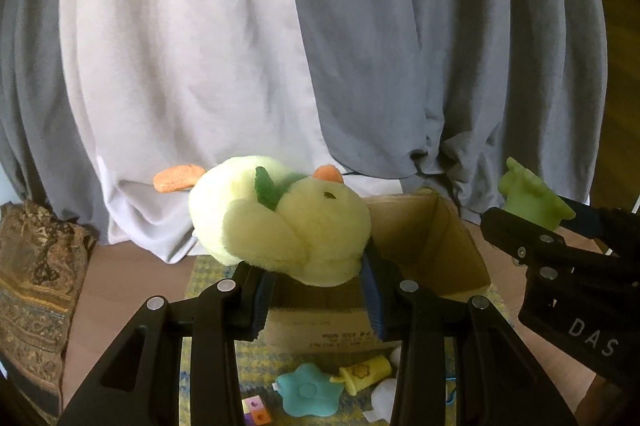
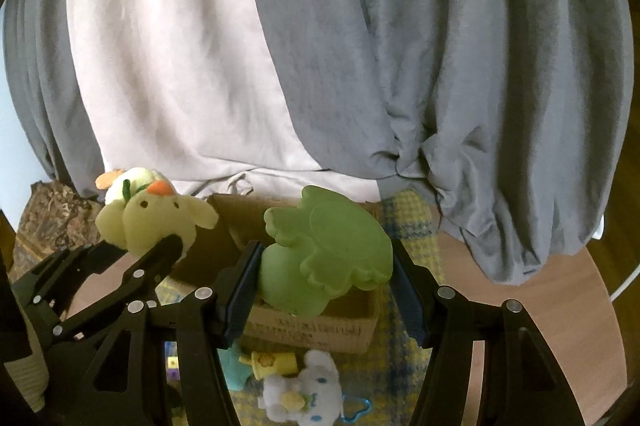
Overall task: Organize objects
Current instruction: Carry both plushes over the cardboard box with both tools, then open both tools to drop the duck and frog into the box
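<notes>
The left tongs (image 1: 320, 290) pinch a yellow plush chick (image 1: 276, 218) low on its body, the pads pressing into the fur from both sides. The chick fills the centre of the left wrist view, lifted clear and hanging over the near left part of the cardboard box (image 1: 436, 246), which sits open-topped behind and to the right of it. The right tongs (image 2: 326, 290) pinch a green rubber toy (image 2: 328, 250), the pads tight against its two sides. In the right wrist view that toy hangs at centre frame, above the box's near wall.

The box stands on a yellow checked mat (image 2: 412, 226) on a wooden worktop (image 2: 560, 306), with grey and white curtains behind. On the mat, at the lower edge of both views in front of the box, lie a teal star (image 1: 308, 390), a small yellow cup (image 1: 366, 374), a white plush dog (image 2: 308, 386) and some small coloured blocks (image 1: 256, 410).

The step in hand looks like carrying both toys to the box for dropping in. The next move calls for bringing each toy fully over the opening, low enough to fall inside, then spreading the tongs. The chick is soft and bulky, so it may catch on the box's rim. The two pairs of tongs sit close together and should keep apart over the one opening.
</notes>
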`<control>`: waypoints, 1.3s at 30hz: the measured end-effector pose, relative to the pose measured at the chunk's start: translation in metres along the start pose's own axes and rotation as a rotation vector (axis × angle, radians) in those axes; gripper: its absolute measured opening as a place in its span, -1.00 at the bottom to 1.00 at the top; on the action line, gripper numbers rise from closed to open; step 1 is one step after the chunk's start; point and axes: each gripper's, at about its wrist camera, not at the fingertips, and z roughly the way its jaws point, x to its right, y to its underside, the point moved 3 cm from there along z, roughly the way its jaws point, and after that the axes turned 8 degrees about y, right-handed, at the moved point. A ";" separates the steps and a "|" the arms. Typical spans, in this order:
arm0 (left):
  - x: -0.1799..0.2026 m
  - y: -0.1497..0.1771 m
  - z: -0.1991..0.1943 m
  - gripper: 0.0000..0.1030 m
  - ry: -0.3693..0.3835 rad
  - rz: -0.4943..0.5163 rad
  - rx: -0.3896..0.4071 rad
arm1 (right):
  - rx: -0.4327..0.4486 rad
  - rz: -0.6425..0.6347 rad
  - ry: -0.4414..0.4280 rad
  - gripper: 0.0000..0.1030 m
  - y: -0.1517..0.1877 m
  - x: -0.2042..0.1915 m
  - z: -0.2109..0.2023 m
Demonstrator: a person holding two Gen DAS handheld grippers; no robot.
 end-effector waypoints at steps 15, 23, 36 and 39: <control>-0.011 -0.015 0.049 -0.21 0.073 -0.014 -0.108 | -0.109 0.007 -0.005 0.19 -0.029 -0.007 0.053; -0.014 -0.010 0.060 -0.12 0.078 -0.025 -0.145 | -0.148 -0.001 -0.015 0.20 -0.031 -0.010 0.068; -0.019 0.000 0.047 0.74 0.001 -0.020 -0.123 | -0.144 0.051 0.011 0.84 -0.029 0.003 0.064; -0.024 0.003 0.041 0.80 -0.019 -0.035 -0.119 | -0.135 0.060 0.016 0.85 -0.024 0.003 0.057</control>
